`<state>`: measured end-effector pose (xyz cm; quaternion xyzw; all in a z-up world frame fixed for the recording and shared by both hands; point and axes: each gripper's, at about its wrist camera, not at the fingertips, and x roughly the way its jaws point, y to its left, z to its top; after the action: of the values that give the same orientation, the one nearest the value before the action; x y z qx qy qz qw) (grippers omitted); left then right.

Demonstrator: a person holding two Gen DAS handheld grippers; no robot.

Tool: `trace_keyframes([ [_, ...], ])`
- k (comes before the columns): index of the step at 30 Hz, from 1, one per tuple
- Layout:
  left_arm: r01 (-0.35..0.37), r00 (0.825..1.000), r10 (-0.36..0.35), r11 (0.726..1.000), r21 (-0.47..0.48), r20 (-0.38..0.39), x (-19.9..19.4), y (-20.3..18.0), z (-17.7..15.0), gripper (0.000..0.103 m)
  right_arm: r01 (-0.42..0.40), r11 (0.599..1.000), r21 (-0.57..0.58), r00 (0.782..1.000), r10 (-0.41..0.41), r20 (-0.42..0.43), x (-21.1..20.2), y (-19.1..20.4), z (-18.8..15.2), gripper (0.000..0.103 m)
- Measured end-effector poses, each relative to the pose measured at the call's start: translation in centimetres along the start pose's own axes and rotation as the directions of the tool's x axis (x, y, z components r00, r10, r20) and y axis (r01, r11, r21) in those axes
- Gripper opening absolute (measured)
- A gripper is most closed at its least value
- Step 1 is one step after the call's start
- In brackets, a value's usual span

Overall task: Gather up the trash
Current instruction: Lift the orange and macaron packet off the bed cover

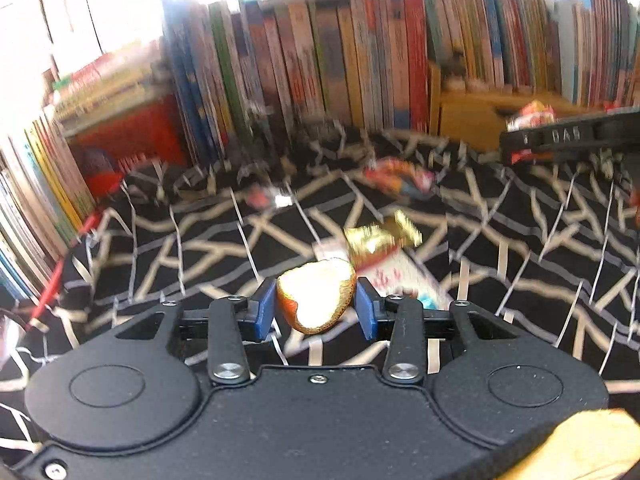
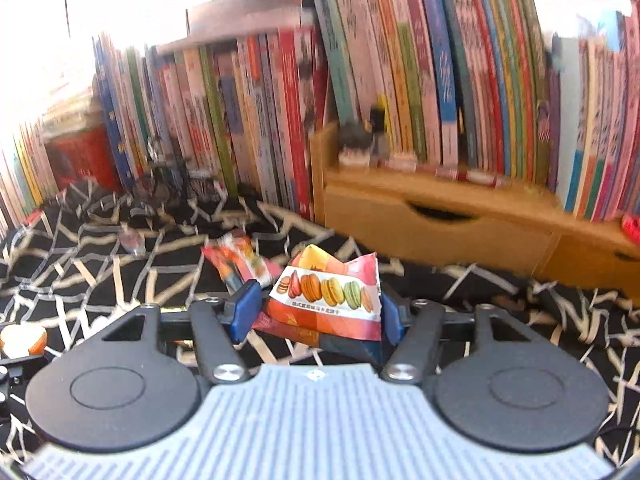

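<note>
My left gripper [image 1: 316, 304] is shut on a piece of orange peel [image 1: 316, 300], held above the black patterned cloth [image 1: 160, 248]. My right gripper [image 2: 316, 308] is shut on a crumpled macaron wrapper [image 2: 332, 296], pink and white with coloured macarons printed on it. In the left wrist view a gold wrapper [image 1: 380, 236] lies just beyond the peel on a white printed packet [image 1: 400, 276]. A colourful wrapper [image 1: 400, 176] and a small pale scrap [image 1: 272, 198] lie farther back. The right gripper [image 1: 568, 136] shows at that view's right edge. The peel [image 2: 24, 338] shows at the right wrist view's left edge.
A row of upright books [image 1: 320, 64] lines the back and left of the cloth. A wooden drawer box [image 2: 440, 224] stands under the books at the right. An orange-red wrapper [image 2: 236, 260] lies on the cloth. A red container [image 1: 132, 136] sits at back left.
</note>
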<state>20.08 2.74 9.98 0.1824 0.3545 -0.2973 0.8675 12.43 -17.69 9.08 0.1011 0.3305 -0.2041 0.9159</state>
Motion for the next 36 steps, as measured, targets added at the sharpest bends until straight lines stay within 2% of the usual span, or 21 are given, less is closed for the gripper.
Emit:
trace_keyframes([
  [7, -0.023, 0.996, 0.023, 1.000, 0.000, 0.083, -3.6, 2.1, 2.0, 0.039, 0.009, 1.000, -0.007, 0.997, -0.009, 0.074, -3.8, 1.6, 2.2, 0.066],
  [15, -0.049, 0.988, 0.048, 0.999, 0.004, 0.149, -8.9, 5.0, 1.4, 0.039, 0.015, 1.000, -0.022, 0.989, -0.012, 0.146, -8.5, 4.2, 3.1, 0.066],
  [22, -0.054, 0.982, 0.055, 0.998, -0.011, 0.180, -13.4, 7.0, -1.1, 0.039, -0.016, 0.999, -0.044, 0.986, 0.023, 0.166, -12.5, 7.3, 1.7, 0.066],
  [25, -0.039, 0.979, 0.051, 0.997, -0.063, 0.196, -15.8, 8.1, -2.5, 0.040, -0.041, 0.998, -0.046, 0.985, 0.048, 0.163, -14.1, 8.5, 0.6, 0.068],
  [29, -0.046, 0.974, 0.060, 0.997, -0.067, 0.219, -19.0, 8.8, -4.8, 0.039, -0.086, 0.996, -0.025, 0.985, 0.089, 0.149, -16.7, 10.2, -1.3, 0.067],
  [36, -0.038, 0.971, 0.059, 0.995, -0.095, 0.232, -23.9, 10.1, -9.3, 0.039, -0.126, 0.988, -0.084, 0.981, 0.137, 0.136, -21.6, 14.3, -5.2, 0.067],
])
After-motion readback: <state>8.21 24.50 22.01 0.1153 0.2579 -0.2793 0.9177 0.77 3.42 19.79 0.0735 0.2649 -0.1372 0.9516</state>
